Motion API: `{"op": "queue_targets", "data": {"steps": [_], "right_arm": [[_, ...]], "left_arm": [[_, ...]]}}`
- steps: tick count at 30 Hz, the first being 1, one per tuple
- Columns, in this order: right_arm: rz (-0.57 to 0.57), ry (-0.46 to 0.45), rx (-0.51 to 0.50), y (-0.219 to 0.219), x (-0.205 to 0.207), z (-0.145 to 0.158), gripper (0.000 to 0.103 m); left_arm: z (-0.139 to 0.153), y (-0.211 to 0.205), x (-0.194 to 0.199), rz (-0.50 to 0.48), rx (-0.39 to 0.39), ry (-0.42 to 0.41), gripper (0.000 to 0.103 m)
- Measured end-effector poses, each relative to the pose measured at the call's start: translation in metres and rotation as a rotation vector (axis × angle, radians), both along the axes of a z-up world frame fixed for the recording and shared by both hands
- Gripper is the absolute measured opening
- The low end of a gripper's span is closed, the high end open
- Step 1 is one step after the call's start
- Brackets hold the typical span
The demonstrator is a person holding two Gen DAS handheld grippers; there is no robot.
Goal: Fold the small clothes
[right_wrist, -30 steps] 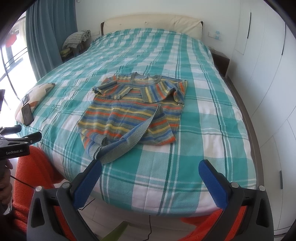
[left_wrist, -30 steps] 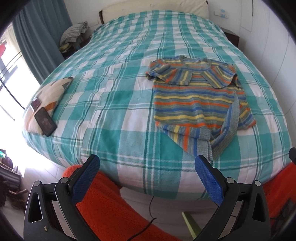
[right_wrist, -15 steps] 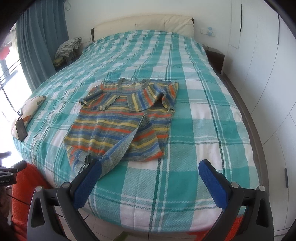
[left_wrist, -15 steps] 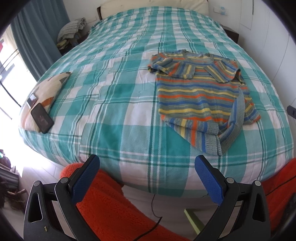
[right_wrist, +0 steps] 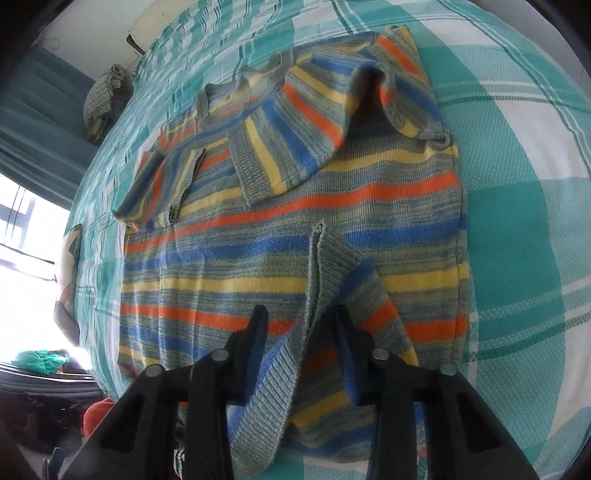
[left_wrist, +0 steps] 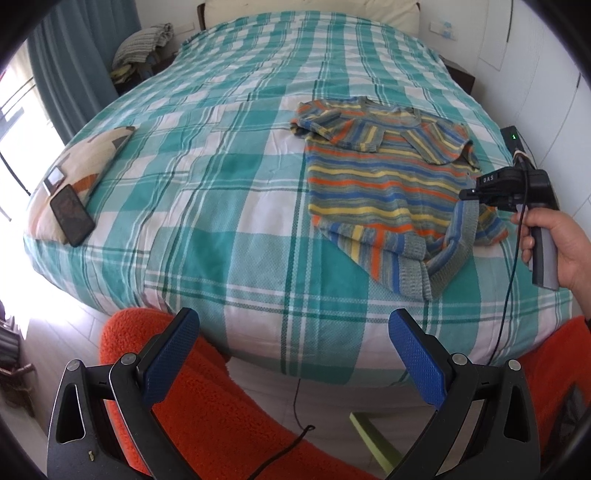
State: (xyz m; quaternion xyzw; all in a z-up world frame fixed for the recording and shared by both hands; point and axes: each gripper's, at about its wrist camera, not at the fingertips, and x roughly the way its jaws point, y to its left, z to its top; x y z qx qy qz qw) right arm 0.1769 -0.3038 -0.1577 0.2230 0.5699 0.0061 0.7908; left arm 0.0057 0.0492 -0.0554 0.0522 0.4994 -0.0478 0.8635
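Left gripper (left_wrist: 293, 334) jaws stood wide apart, short of the bed (left_wrist: 229, 177); striped sweater (left_wrist: 391, 188) lay crumpled at its hem.

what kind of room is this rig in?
Most likely a home bedroom: a large bed under a teal plaid cover with a cream headboard, blue curtains by a bright window, and a phone lying on a pillow.
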Motion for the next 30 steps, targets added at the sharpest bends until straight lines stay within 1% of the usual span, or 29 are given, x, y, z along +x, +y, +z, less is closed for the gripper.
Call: {"op": "queue_targets", "data": {"steps": [1,3,6,9,11,13,15,16,17,18,19,20,21,22,24,26,28,30], "right_arm": [[-0.001,-0.022,-0.024,0.002,-0.006,0.006,0.004],[0.008,-0.087,-0.038,0.005,-0.029,0.026,0.004],[0.018,-0.169,-0.037,0.006,-0.078,0.061,0.004],[-0.032,-0.186,-0.022,0.007,-0.139,0.078,0.004],[-0.085,-0.147,-0.015,0.007,-0.179,0.071,0.004],[-0.145,-0.054,0.004,0.003,-0.212,0.049,0.007],[-0.213,0.052,0.038,-0.007,-0.234,0.025,0.007],[-0.25,0.089,0.052,-0.014,-0.242,0.016,0.009],[-0.286,0.102,0.061,-0.021,-0.247,0.013,0.01],[-0.317,0.093,0.055,-0.026,-0.251,0.015,0.02],[-0.337,0.069,0.029,-0.031,-0.253,0.021,0.034],[-0.342,0.035,0.0,-0.034,-0.253,0.031,0.04],[-0.335,-0.007,-0.027,-0.034,-0.251,0.041,0.049],[-0.314,-0.05,-0.054,-0.031,-0.248,0.051,0.055],[-0.262,-0.117,-0.103,-0.023,-0.24,0.065,0.059],[-0.208,-0.148,-0.124,-0.012,-0.23,0.072,0.059],[-0.184,-0.155,-0.098,-0.004,-0.226,0.072,0.059],[-0.167,-0.164,-0.078,0.004,-0.227,0.073,0.059]], "left_arm": [[-0.002,0.004,0.0,0.008,-0.007,0.007,0.102],[-0.008,0.011,0.001,0.024,-0.024,0.021,0.102],[-0.013,0.016,0.003,0.034,-0.047,0.029,0.102],[-0.014,0.018,0.006,0.039,-0.065,0.027,0.102],[-0.012,0.02,0.009,0.05,-0.08,0.022,0.102],[-0.011,0.026,0.011,0.067,-0.096,0.012,0.102],[-0.013,0.03,0.014,0.08,-0.098,0.011,0.102],[-0.017,0.03,0.016,0.081,-0.093,0.018,0.102],[-0.02,0.03,0.018,0.077,-0.091,0.027,0.102],[-0.024,0.028,0.02,0.069,-0.095,0.039,0.102],[-0.028,0.024,0.023,0.053,-0.105,0.052,0.102],[-0.031,0.017,0.026,0.029,-0.118,0.066,0.102],[-0.035,0.008,0.03,-0.002,-0.139,0.081,0.102],[-0.037,-0.003,0.037,-0.035,-0.163,0.1,0.102],[-0.041,-0.026,0.05,-0.101,-0.211,0.126,0.102],[-0.047,-0.05,0.064,-0.121,-0.191,0.136,0.102],[-0.06,-0.066,0.079,-0.1,-0.177,0.156,0.102],[-0.077,-0.074,0.095,-0.053,-0.187,0.216,0.102]]}}
